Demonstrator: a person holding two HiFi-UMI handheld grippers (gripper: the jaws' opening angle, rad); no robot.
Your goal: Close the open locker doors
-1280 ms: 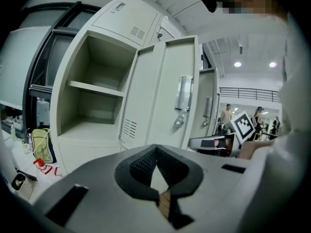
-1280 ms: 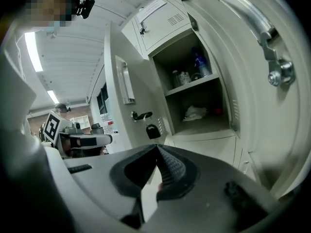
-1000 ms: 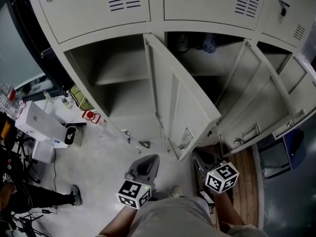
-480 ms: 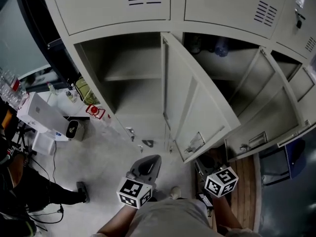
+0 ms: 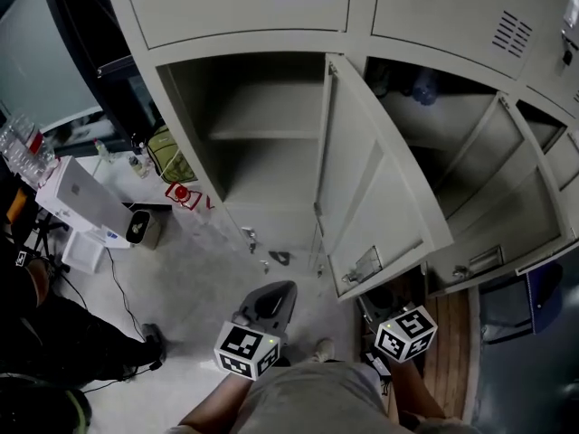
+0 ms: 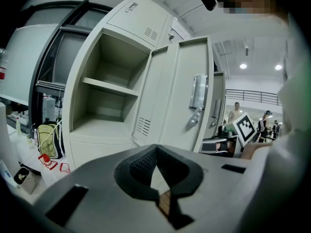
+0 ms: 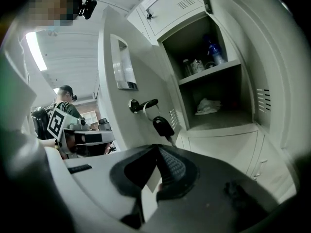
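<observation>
Three grey locker doors stand open. The nearest door [image 5: 375, 183] swings out from an empty shelved compartment [image 5: 258, 143], and its handle [image 6: 198, 93] shows in the left gripper view. A second open door [image 5: 507, 211] is to its right, and a third is at the far right edge. In the right gripper view, a door [image 7: 129, 89] has a key and black fob [image 7: 163, 126] hanging from its lock. My left gripper [image 5: 276, 289] [image 6: 155, 147] is shut and empty, low in front of the lockers. My right gripper [image 5: 369, 304] [image 7: 156, 147] is shut and empty too, just below the nearest door's bottom corner.
The middle compartment holds a bottle [image 7: 214, 50] and a cloth [image 7: 206, 106]. A white box [image 5: 86, 206], a bag [image 5: 172, 156] and red items [image 5: 185, 194] lie on the floor at the left. A person [image 5: 54, 351] stands at the lower left. A blue chair [image 5: 543, 287] is at the right.
The head view has swung left, so the lockers sit further right and lower in the frame. Both grippers stay low and shut in front of my body.
</observation>
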